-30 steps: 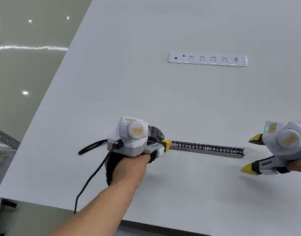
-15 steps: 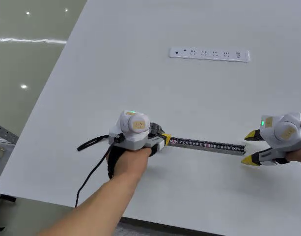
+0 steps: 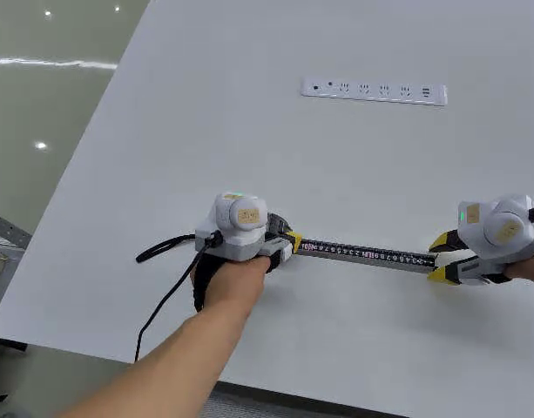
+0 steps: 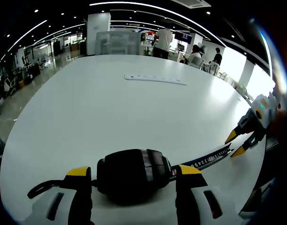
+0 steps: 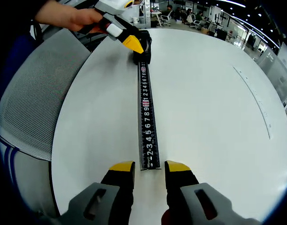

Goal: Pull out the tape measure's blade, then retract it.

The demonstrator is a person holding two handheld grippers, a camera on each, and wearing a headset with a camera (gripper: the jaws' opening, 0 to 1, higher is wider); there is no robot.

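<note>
My left gripper [image 3: 288, 246] is shut on the black tape measure case [image 3: 276, 230], holding it on the white table. In the left gripper view the case [image 4: 133, 174] sits between the yellow-tipped jaws of that gripper [image 4: 134, 171]. The dark, numbered blade [image 3: 367, 254] lies pulled out flat to the right. My right gripper [image 3: 439, 259] stands open with the blade's end between its tips. In the right gripper view the blade [image 5: 147, 103] runs from the gripper [image 5: 150, 167] up to the case [image 5: 143, 48]; the tips do not seem to touch it.
A white power strip [image 3: 374, 90] lies at the far side of the table [image 3: 249, 131]. A black cord [image 3: 166, 300] trails from the left hand over the near table edge. A grey mesh chair [image 5: 35, 89] stands beside the table.
My right gripper has moved left to the blade's end and now straddles it, with its jaws narrower than before. The left gripper and the case have stayed in place.
</note>
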